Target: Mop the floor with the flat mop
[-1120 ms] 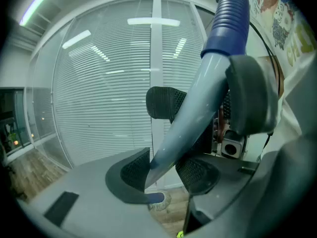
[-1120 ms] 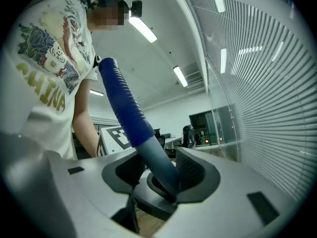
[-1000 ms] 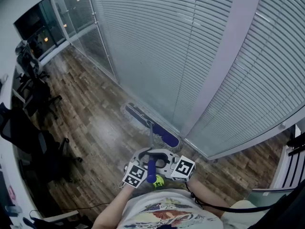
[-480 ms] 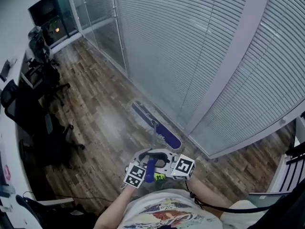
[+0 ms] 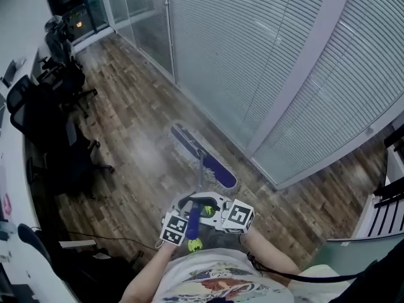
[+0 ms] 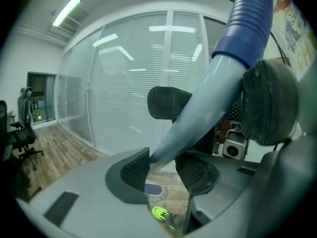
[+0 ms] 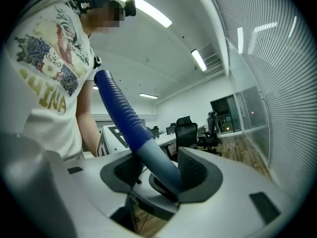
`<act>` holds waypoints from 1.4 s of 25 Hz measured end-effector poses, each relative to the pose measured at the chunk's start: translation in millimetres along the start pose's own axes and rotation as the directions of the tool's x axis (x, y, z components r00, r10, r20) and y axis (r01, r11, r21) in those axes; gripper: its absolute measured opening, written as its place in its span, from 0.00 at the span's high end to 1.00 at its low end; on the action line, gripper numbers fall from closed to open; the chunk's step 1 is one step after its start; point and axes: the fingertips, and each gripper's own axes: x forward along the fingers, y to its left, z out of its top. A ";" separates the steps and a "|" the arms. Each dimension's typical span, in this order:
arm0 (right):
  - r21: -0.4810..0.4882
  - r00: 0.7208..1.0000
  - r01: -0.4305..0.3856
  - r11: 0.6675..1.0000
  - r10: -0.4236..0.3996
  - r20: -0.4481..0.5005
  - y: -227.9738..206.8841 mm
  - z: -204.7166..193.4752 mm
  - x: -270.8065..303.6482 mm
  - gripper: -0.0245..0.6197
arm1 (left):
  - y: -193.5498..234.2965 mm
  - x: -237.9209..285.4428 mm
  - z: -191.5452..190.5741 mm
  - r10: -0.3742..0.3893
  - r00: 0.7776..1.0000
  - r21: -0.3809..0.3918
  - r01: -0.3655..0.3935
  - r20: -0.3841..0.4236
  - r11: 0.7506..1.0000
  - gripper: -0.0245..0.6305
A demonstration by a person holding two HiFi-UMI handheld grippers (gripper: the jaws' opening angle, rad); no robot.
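Observation:
The flat mop's blue head (image 5: 203, 157) with a grey fringe lies on the wood floor (image 5: 136, 125), a little off the glass wall. Its grey pole (image 5: 201, 180) rises to the two grippers in front of my body. The left gripper (image 5: 191, 211) is shut on the pole (image 6: 184, 128) below the blue ribbed grip (image 6: 246, 19), both pads against it. The right gripper (image 5: 209, 208) faces it from the other side. Its jaws have just been opening: the pole (image 7: 158, 165) still runs between them and leans on one pad (image 7: 190, 171). The left gripper (image 6: 163, 165) and right gripper (image 7: 158, 176) show no other object.
A glass wall with blinds (image 5: 265, 62) runs along the right. Black office chairs (image 5: 53, 137) and desks line the left side. A cable (image 5: 95, 237) lies on the floor near my feet. A yellow-green shoe (image 5: 194, 245) shows below the grippers.
The mop head has slid away from the foot of the glass wall toward the open floor. Both grippers moved with the pole, and the view has swung along the room.

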 end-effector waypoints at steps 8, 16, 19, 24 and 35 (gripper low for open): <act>0.015 0.998 -0.054 0.998 0.054 -0.029 86.0 -15.1 35.5 0.63 | -23.5 -82.0 -50.4 0.064 0.998 -0.103 -0.065 -0.020 0.992 0.73; 0.046 0.995 -0.092 0.995 0.093 -0.026 153.4 -19.7 13.3 0.63 | -81.7 -121.0 -64.1 0.104 0.993 -0.068 -0.107 -0.052 0.992 0.73; 0.056 0.997 -0.083 0.995 0.083 0.007 174.8 -15.7 -9.7 0.63 | -111.9 -124.9 -63.9 0.141 0.989 0.034 -0.139 -0.051 0.990 0.73; 0.072 0.994 -0.099 0.993 0.095 0.047 223.3 -10.6 -62.3 0.63 | -185.0 -135.0 -56.2 0.168 0.984 0.158 -0.176 0.064 0.972 0.73; 0.111 0.985 -0.132 0.985 0.118 0.126 342.7 -13.0 -202.1 0.63 | -363.6 -135.4 -46.0 0.069 0.986 0.320 -0.116 0.154 0.940 0.77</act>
